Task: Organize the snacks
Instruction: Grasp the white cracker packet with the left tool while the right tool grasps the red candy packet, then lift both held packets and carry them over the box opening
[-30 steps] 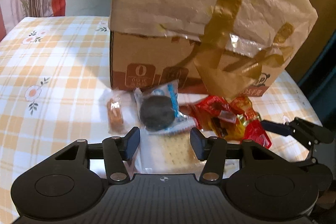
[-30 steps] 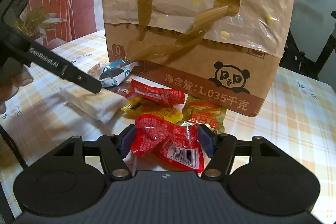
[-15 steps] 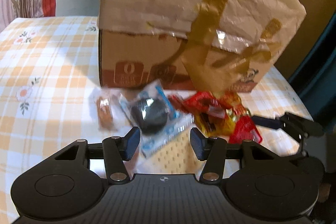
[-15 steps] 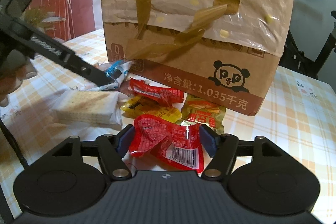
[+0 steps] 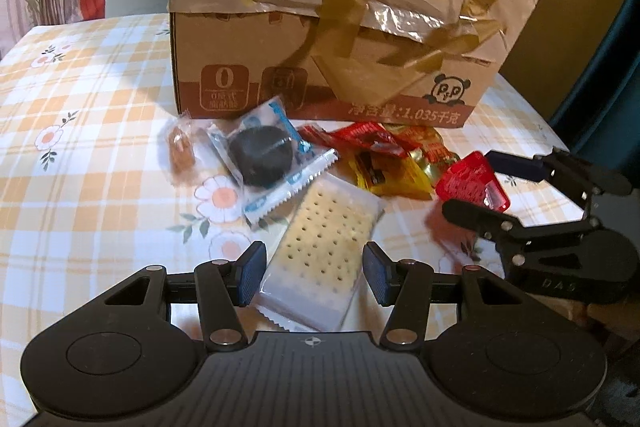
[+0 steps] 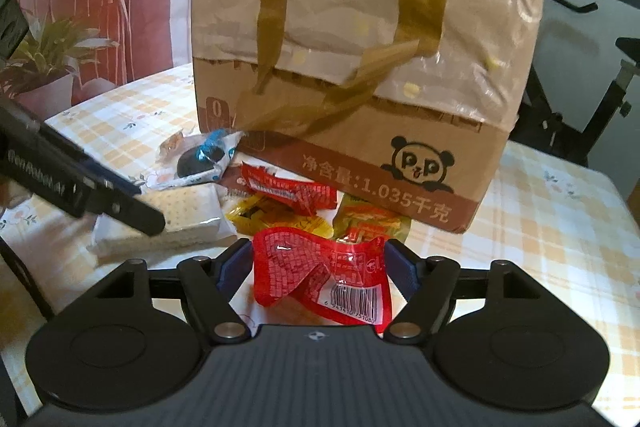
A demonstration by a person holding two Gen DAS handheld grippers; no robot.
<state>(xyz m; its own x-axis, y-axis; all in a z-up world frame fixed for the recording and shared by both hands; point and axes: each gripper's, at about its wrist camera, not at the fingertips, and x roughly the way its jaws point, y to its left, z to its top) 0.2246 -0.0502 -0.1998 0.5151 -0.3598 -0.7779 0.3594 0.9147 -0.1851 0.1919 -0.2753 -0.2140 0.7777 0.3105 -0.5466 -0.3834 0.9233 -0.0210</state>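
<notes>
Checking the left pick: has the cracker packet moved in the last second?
Yes. In the right wrist view the cracker packet has swung from pointing at the cardboard box to lying sideways, nearer the yellow snack.

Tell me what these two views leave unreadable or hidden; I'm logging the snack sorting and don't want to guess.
- Cardboard box: inside hidden in both views by its taped paper cover.
- Cracker pack: near end hidden behind the left gripper body, left view.
- Red packet: pad contact hidden by the packet itself; right gripper.
- Yellow packet: print blurred and partly covered, right view.
</notes>
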